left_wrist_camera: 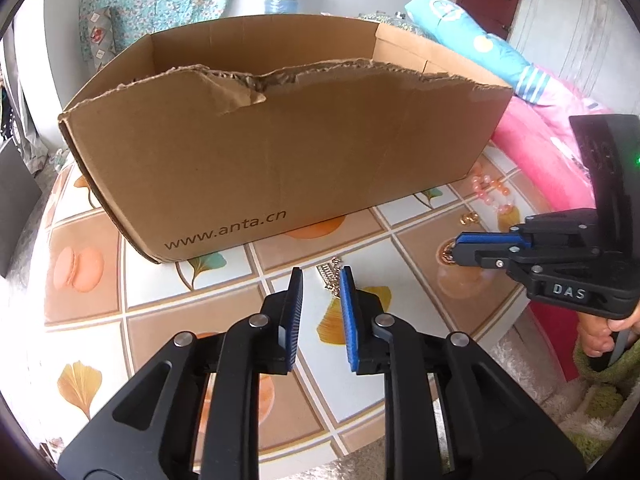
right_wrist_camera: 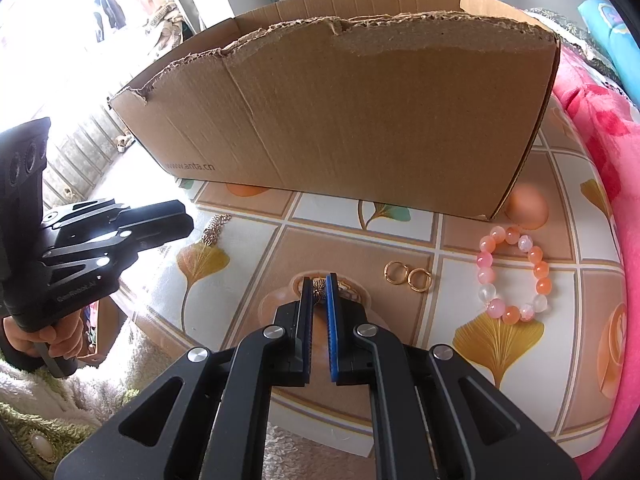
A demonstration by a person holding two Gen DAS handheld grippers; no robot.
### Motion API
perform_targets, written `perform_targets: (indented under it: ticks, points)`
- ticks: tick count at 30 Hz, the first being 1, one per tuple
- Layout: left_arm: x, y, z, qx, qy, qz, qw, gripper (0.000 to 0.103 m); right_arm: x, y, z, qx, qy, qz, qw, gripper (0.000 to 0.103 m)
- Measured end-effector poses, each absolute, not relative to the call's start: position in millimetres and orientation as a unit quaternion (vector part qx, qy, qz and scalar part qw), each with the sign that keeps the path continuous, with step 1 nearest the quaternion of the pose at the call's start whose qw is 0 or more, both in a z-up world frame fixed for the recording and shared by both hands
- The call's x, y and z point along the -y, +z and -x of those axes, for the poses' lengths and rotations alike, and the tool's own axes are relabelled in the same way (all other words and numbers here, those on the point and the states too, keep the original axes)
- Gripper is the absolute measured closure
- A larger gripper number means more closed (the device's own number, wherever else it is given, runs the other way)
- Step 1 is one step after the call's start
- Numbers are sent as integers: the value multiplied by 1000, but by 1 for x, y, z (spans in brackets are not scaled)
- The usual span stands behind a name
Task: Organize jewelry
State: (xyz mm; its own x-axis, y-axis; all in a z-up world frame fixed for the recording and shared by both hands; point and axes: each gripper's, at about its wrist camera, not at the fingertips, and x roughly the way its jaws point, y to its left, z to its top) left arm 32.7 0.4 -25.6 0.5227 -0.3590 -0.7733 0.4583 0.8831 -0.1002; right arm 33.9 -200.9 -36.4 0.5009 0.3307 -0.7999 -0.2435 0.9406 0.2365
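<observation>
Showing two gold rings (right_wrist_camera: 408, 276) only from right wrist, chain (left_wrist_camera: 329, 274) beside left tool (left_wrist_camera: 321, 280)

Both grippers were held low, angled downward.

The left gripper (left_wrist_camera: 320, 280) was seen with its jaws parted and nothing pressed between the pads. The right gripper (right_wrist_camera: 319, 286) was closed, gripped from below by a hand (left_wrist_camera: 600, 336) in a fuzzy sleeve.

One cardboard box (right_wrist_camera: 360, 100) stands at twelve o'clock. On the table lie two gold rings (right_wrist_camera: 408, 274), one bead bracelet (right_wrist_camera: 512, 276) at three o'clock, and one chain (left_wrist_camera: 330, 276). Two grippers (left_wrist_camera: 320, 280) are in view.
</observation>
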Motion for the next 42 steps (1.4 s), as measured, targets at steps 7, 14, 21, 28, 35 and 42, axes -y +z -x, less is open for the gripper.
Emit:
perform_targets:
  ticks: [7, 14, 21, 28, 35, 42]
  points:
    - [12, -34, -43, -441, -218, -84, 867, 85, 202, -37, -35, -471, 166, -46, 865, 96]
    - [27, -36, -29, -432, -230, -128, 863, 78, 200, -37, -34, -471, 165, -47, 865, 96]
    - [17, -34, -28, -438, -216, -130, 863, 72, 201, -37, -34, -471, 165, -46, 865, 96]
    - [-9, -34, -36, -452, -173, -98, 870, 71, 201, -37, -34, -470, 164, -46, 866, 96]
    - [-18, -21, -38, -433, -178, -71, 880, 71, 201, -37, -34, -471, 163, -45, 866, 96]
    - [-2, -28, -34, -441, -202, -83, 870, 70, 200, -37, -33, -471, 161, -46, 866, 96]
